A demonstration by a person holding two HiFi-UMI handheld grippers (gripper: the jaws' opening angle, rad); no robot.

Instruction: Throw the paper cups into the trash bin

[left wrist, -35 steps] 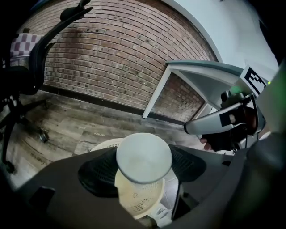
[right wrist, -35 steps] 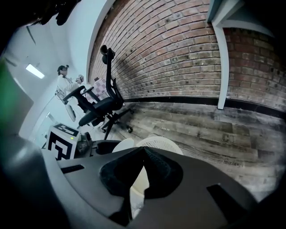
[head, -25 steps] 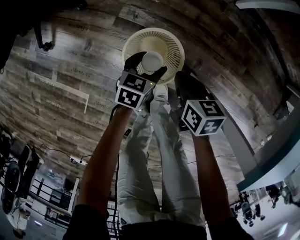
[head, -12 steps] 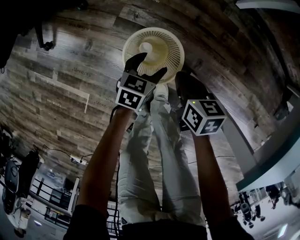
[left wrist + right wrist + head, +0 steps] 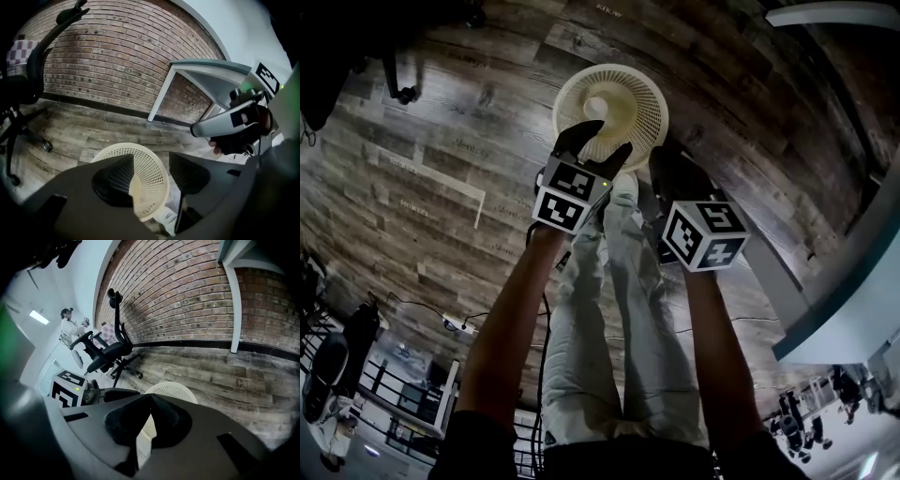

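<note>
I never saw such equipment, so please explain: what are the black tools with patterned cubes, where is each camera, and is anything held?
A person holds one hand tool with tongs in each hand; the patterned cubes are parts of them. One camera sits on the person's head and looks down; one rides on each tool. On the wooden floor stands a cream mesh trash bin with a pale shape inside, probably a paper cup. The left tongs hang over it, empty and closing. The right tongs are shut and empty.
</note>
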